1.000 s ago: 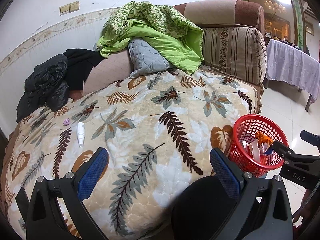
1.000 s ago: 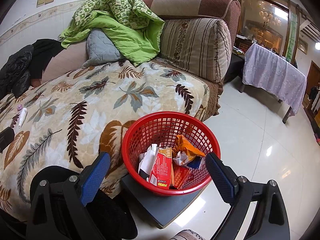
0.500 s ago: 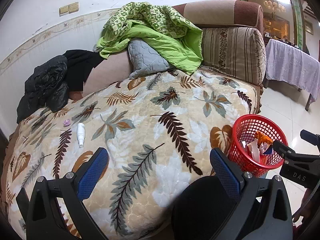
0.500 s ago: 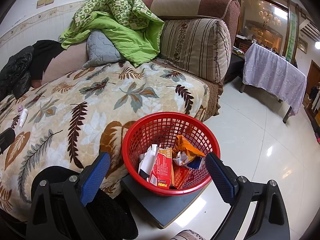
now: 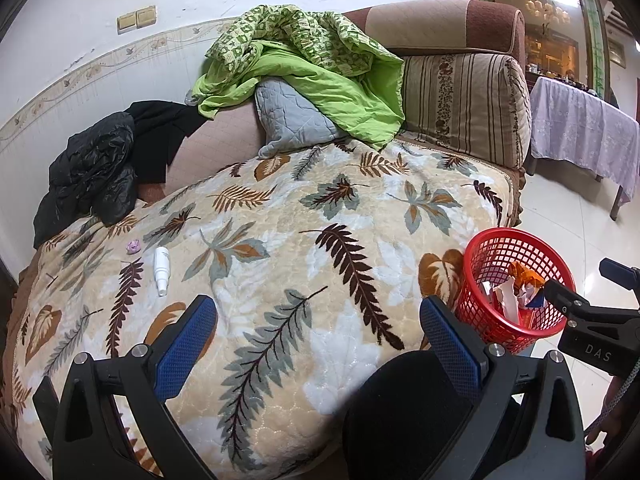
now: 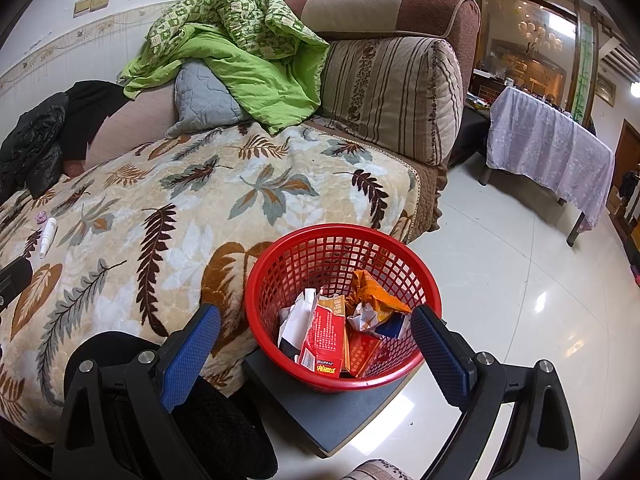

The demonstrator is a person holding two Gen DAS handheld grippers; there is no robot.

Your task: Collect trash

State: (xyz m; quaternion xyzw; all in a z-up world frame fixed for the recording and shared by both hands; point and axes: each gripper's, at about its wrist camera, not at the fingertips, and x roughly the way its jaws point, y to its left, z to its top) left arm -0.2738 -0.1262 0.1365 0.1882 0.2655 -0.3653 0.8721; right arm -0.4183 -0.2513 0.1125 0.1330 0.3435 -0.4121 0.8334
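Note:
A red mesh basket (image 6: pixel 260 280) stands on a dark stool beside the sofa and holds a red carton (image 6: pixel 326 338), white paper and an orange wrapper; it also shows in the left wrist view (image 5: pixel 480 268). My right gripper (image 6: pixel 316 326) is open and empty, just in front of the basket. My left gripper (image 5: pixel 318 322) is open and empty over the leaf-patterned blanket (image 5: pixel 280 248). A small white bottle (image 5: pixel 161 264) and a small pink thing (image 5: pixel 133 246) lie on the blanket at the far left.
A green quilt (image 5: pixel 304 64) and grey pillow (image 5: pixel 292 124) are piled at the sofa back, with black clothes (image 5: pixel 96 160) at the left. A table with a lilac cloth (image 6: pixel 552 148) stands on the shiny tiled floor to the right.

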